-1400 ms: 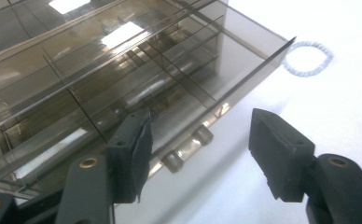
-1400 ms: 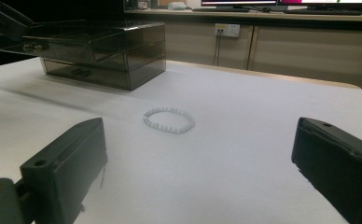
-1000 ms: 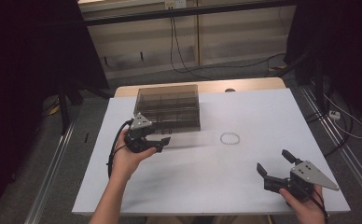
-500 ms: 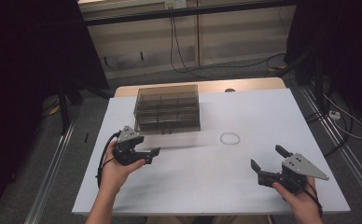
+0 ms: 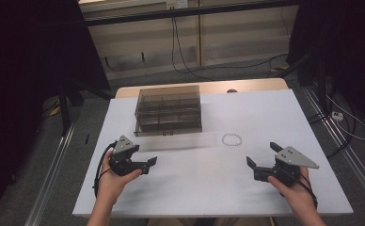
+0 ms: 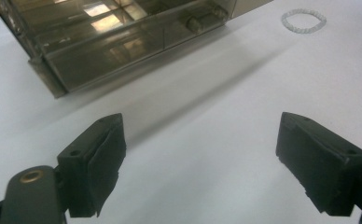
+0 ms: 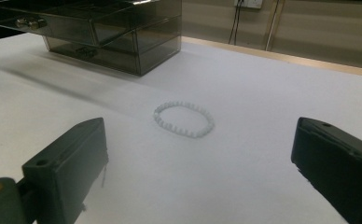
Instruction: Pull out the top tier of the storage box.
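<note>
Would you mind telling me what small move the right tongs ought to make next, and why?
Probably ease the right tongs forward toward the white bead bracelet, keeping them open. The bracelet lies flat and free on the white table, straight ahead between the open jaws in the right gripper view but some way off. The left tongs, whose jaws have just been opening with nothing between them, sit farther from it, near the smoky drawer box.

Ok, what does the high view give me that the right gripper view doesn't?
High view adds the left gripper, its jaws just now opening with nothing between them, the whole right gripper, and floor cables beyond the white table. Right gripper view adds its own black pads close up, wide apart. Both share the white bead bracelet and the smoky drawer box on that table.
</note>
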